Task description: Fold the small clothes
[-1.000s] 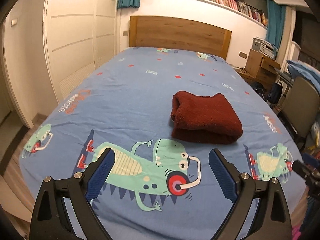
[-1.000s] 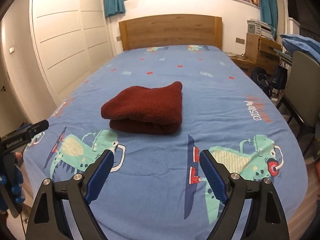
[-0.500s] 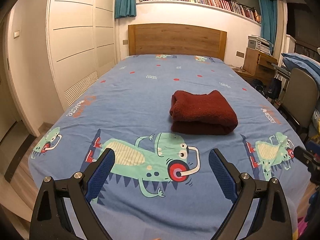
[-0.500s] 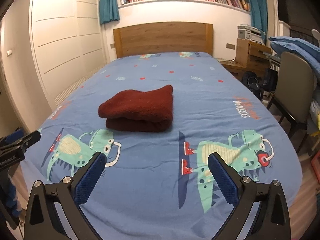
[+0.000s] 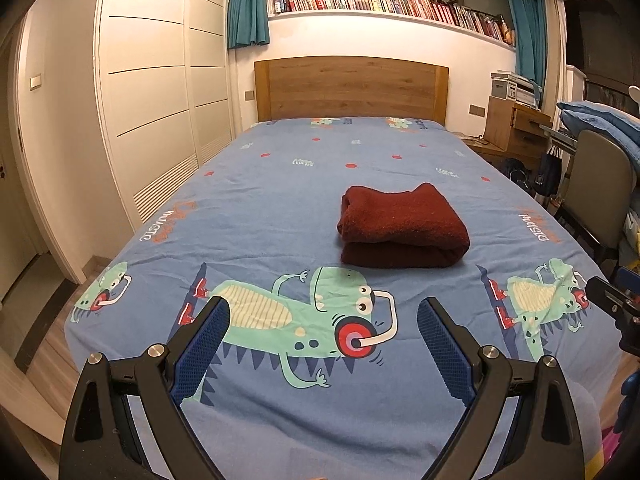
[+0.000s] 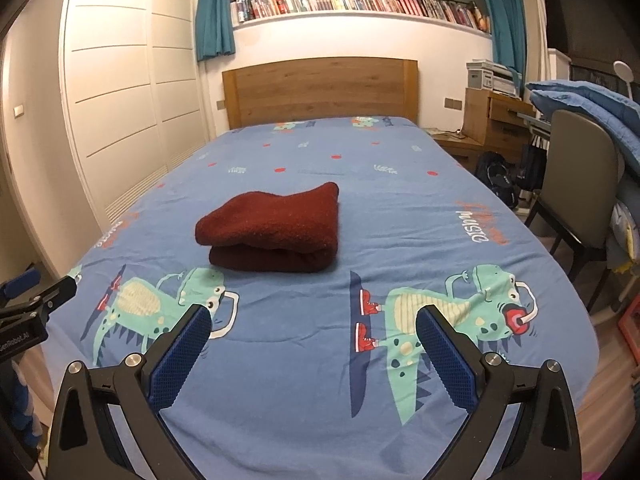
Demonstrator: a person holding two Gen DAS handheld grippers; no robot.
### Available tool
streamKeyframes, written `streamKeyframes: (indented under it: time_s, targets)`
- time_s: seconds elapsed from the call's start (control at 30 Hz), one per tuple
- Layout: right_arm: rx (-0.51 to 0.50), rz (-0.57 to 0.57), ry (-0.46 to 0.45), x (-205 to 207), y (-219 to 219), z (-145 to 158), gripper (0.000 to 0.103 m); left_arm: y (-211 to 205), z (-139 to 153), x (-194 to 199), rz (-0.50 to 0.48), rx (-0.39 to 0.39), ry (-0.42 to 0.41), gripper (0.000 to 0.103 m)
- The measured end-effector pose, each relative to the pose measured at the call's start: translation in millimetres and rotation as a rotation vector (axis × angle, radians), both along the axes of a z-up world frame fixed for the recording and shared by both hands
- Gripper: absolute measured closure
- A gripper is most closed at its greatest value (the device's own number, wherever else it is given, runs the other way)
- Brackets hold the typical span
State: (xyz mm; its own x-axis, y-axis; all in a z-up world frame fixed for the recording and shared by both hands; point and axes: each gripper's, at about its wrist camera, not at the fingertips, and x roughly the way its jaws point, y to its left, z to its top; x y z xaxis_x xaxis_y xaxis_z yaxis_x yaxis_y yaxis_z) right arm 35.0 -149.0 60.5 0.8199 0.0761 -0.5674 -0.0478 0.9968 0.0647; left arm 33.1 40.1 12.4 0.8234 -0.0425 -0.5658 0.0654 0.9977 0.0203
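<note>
A dark red garment (image 5: 402, 228) lies folded into a thick stack on the blue dinosaur-print bed sheet (image 5: 280, 208), a little right of the bed's middle. It also shows in the right wrist view (image 6: 274, 228), left of centre. My left gripper (image 5: 323, 316) is open and empty, held above the foot of the bed, well short of the garment. My right gripper (image 6: 313, 322) is open and empty, also near the bed's foot edge. The tip of the right gripper shows at the left wrist view's right edge (image 5: 614, 304).
A wooden headboard (image 5: 350, 86) stands at the far end under a shelf of books (image 5: 384, 0). White wardrobe doors (image 5: 160, 92) line the left side. A grey chair (image 6: 580, 184), a wooden desk (image 6: 494, 120) and piled blue bedding (image 6: 592, 100) crowd the right side.
Both grippers have drawn back and risen from the bed, so the folded garment looks farther away. The right gripper's jaws opened slightly wider. The garment has not moved.
</note>
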Motion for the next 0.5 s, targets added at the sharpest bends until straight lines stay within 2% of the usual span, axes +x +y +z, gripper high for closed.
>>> streamKeyframes:
  time_s: [0.5]
  targets:
    - [-0.033, -0.046, -0.015, -3.1, -3.7, -3.4, 0.000, 3.1, -2.5, -0.6, 0.029, 0.003, -0.019, 0.010]
